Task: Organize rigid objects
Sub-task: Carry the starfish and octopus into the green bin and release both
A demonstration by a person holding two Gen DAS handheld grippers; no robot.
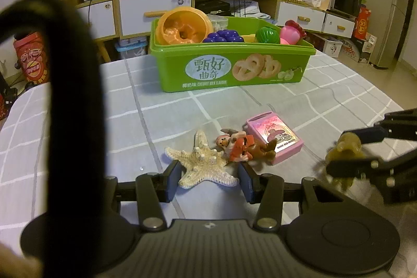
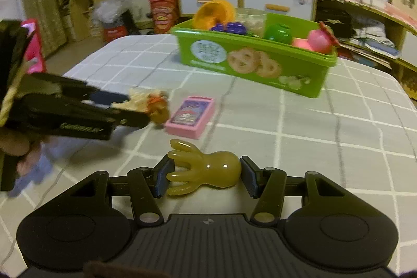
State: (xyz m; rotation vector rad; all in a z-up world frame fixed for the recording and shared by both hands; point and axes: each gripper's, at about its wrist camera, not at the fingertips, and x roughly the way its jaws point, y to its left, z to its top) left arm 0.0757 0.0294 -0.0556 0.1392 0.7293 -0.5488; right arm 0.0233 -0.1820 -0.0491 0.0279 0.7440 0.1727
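My left gripper (image 1: 208, 177) pinches the starfish (image 1: 202, 164); my right gripper (image 2: 204, 175) seems pressed on the octopus (image 2: 208, 170) (blurred), its long axis spanning the jaws. Both lie near of the bin (image 1: 234, 64), straight ahead.

Both your wrist cameras sit low and close over the table's near edge (image 1: 78, 106), facing its far edge; both views share the green box (image 1: 232, 64).

Pale bumpy starfish (image 1: 206, 166) flat on worktop, near; toy figure (image 1: 245, 147) lying beside it; pink box (image 1: 276, 140) right; yellow octopus (image 2: 208, 168) on its side; green bin (image 1: 234, 64) far.
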